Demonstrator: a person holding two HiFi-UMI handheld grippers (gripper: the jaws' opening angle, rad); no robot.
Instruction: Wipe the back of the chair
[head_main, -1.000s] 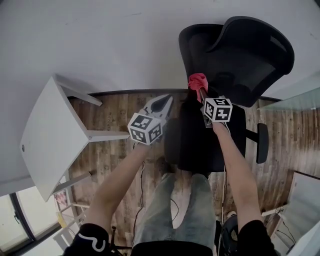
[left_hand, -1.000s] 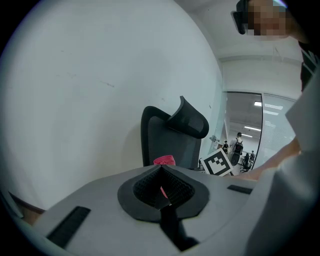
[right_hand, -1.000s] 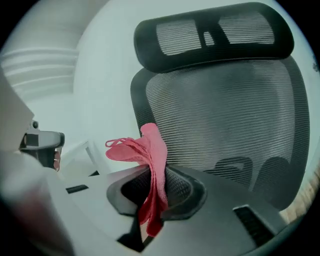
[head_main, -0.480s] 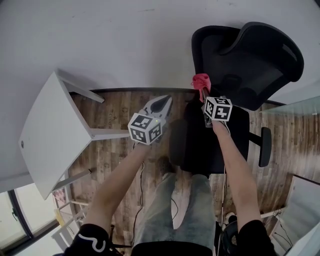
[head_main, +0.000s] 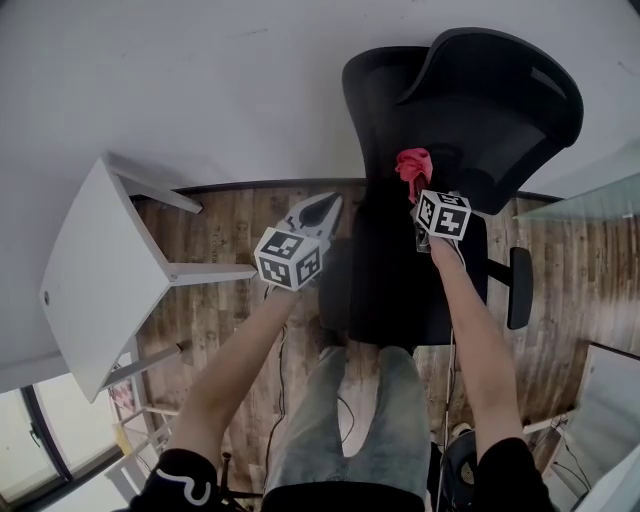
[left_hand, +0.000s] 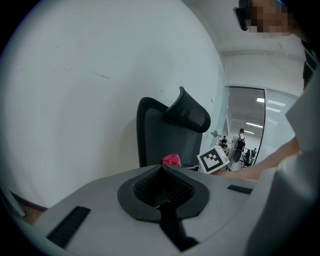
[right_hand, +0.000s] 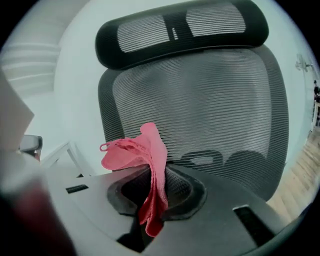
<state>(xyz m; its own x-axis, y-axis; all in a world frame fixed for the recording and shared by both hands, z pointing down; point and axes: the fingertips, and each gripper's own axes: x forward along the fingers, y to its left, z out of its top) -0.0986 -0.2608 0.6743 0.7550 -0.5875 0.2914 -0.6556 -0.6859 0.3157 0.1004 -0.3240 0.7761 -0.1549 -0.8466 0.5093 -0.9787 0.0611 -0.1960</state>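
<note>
No readable text, label, brand or number is seen anywhere; only square coded markers are borne by the cubes.

- Black office chair (right_hand: 200, 110): back of dark grey mesh with fine horizontal ribbing, just beyond the right gripper's (right_hand: 155, 192) fingers (right_hand: 185, 192); headrest black, with the same mesh.
- Pink-red cloth (right_hand: 152, 160): plain, pinched between those fingers.
- Fingers: black ribbed pads set in pale grey shells, alike on the left gripper (left_hand: 162, 192).
- Marker cubes (head_main: 291, 257): white, with black square patterns.
- Wooden plank floor (head_main: 220, 235), below the fingers: brown, streaked grain.
- Small table (head_main: 95, 270), left of the left fingers: plain white.
</note>
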